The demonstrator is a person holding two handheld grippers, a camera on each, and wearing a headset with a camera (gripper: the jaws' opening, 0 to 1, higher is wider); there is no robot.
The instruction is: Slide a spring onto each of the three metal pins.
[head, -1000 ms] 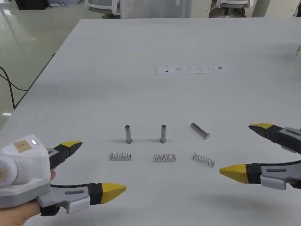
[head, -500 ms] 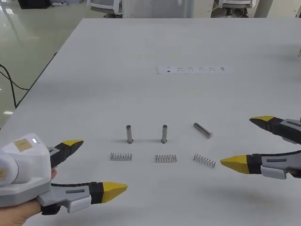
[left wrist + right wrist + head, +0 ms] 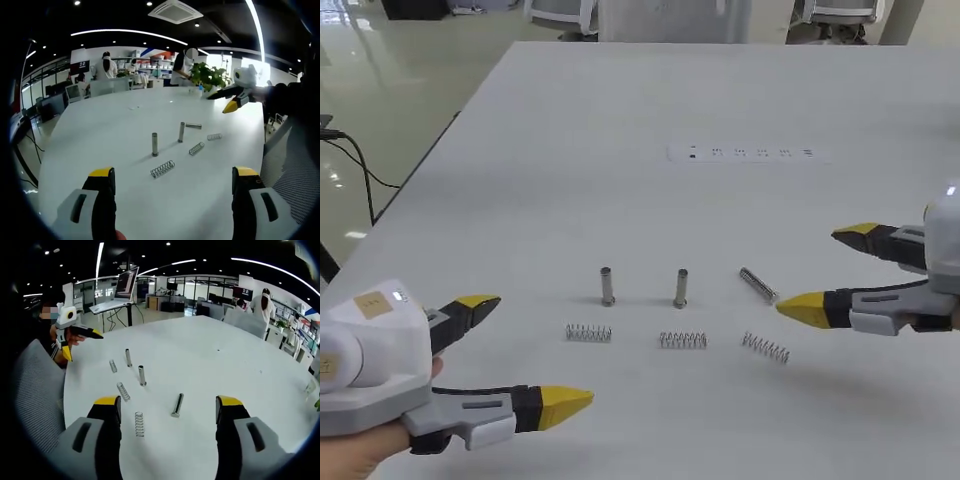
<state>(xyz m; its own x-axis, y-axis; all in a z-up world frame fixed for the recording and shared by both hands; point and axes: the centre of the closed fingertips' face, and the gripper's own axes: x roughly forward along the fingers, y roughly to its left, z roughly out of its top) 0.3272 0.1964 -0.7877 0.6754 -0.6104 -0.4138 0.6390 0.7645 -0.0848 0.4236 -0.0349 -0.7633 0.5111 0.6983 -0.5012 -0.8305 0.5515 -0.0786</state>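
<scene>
Two metal pins (image 3: 607, 286) (image 3: 681, 288) stand upright on the white table (image 3: 650, 200). A third pin (image 3: 758, 284) lies on its side to their right. In front of each pin lies a spring (image 3: 588, 332) (image 3: 682, 341) (image 3: 765, 348). My right gripper (image 3: 823, 270) is open, its near fingertip just right of the lying pin (image 3: 177, 405), which shows between its jaws with a spring (image 3: 139, 423) beside it. At the near left my left gripper (image 3: 530, 352) hovers open, facing the left spring (image 3: 162, 169) and left pin (image 3: 155, 144) from a distance. Both grippers hold nothing.
A white power strip (image 3: 748, 153) lies flat farther back on the table. The table's left edge (image 3: 430, 160) drops to a glossy floor with a black cable (image 3: 360, 170). Office chairs stand beyond the far edge, and people stand far off in the room.
My right gripper has moved away from me and slightly left, from beside the right spring to beside the lying pin. The left gripper has stayed put. The head camera shifted a little.
</scene>
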